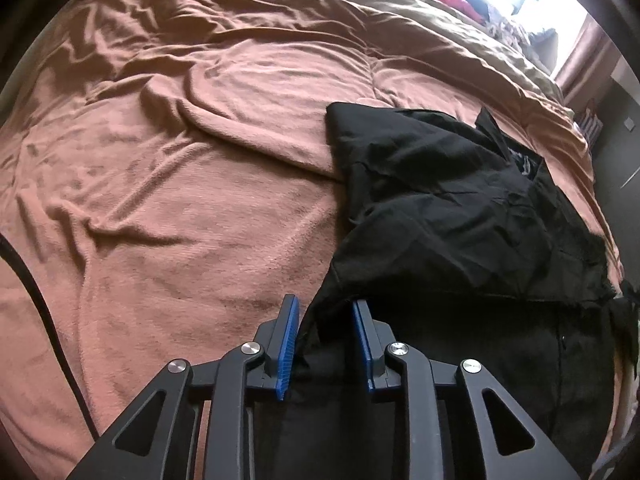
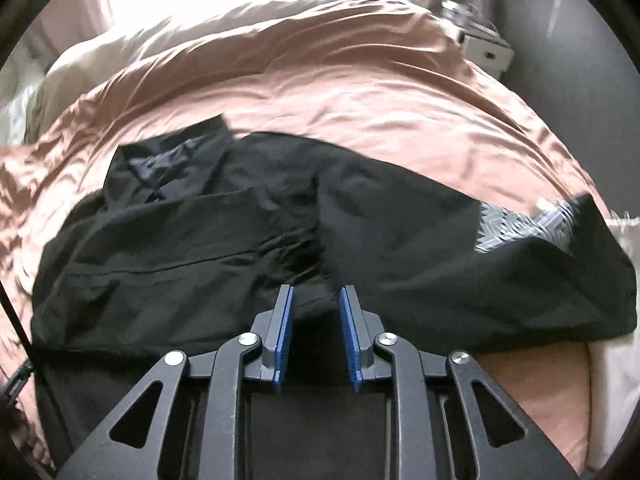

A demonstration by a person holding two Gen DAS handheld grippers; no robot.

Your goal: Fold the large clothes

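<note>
A wide bed (image 1: 168,168) is covered by a rumpled salmon-pink blanket (image 2: 360,92), and a large black garment (image 1: 460,216) is spread across its near side, partly doubled over itself, with a patterned grey-and-white lining (image 2: 524,228) exposed at one end in the right wrist view. The left gripper (image 1: 325,320) is held at the garment's near left edge, its blue fingers (image 1: 289,340) narrowed around a ridge of black cloth that rises between them; a gap can be seen on either side of the cloth, so a firm pinch cannot be confirmed. The right gripper (image 2: 316,300) is set over the garment's middle near a seam, its fingers likewise narrowed with dark fabric bunched in the gap, and whether the pads press on it cannot be told. For the fold to be made well, both layers of the hem should be gathered fully before any lift, the two grips should be raised together and carried evenly across so that the edge is laid straight, and slack should be smoothed out rather than dragged over the soft blanket. The garment's far right end is cut off in the left view, black on black hides its seams and layers, and the right view is blurred, so the kind of garment is not settled.
</note>
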